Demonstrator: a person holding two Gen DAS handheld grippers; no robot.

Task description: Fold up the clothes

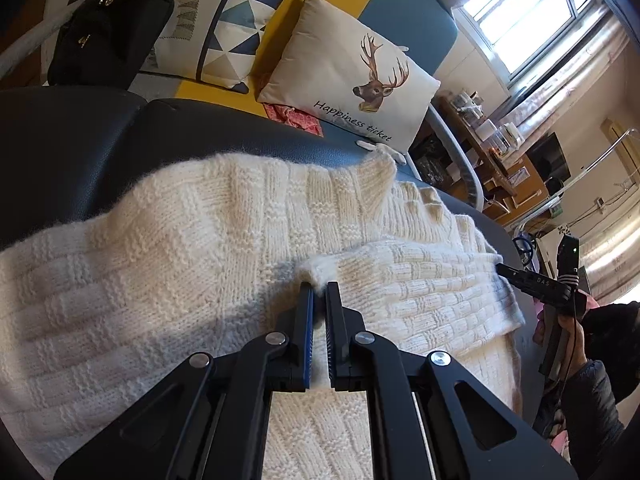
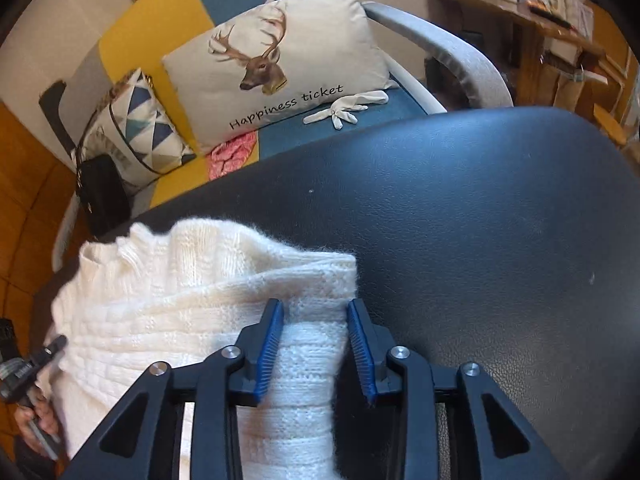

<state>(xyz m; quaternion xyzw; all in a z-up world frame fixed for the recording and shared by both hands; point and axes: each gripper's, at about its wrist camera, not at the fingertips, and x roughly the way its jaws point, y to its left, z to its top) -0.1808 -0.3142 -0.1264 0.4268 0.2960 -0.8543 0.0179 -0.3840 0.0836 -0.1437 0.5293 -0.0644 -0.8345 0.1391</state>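
A cream knitted sweater (image 1: pixel 168 264) lies spread across a dark padded surface (image 2: pixel 480 208), filling the lower left of both views. The left hand-held gripper (image 1: pixel 319 292) pinches a folded sleeve edge at centre. The right hand-held gripper (image 2: pixel 316 312), jaws apart, straddles the sweater's right-hand corner; closing there seems next, mid-fold.

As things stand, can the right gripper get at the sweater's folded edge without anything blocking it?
Probably yes. The right gripper is open, with the white sweater edge already between its pads and only bare black leather surface beside it. Nothing blocks it. The left gripper pinches elsewhere.
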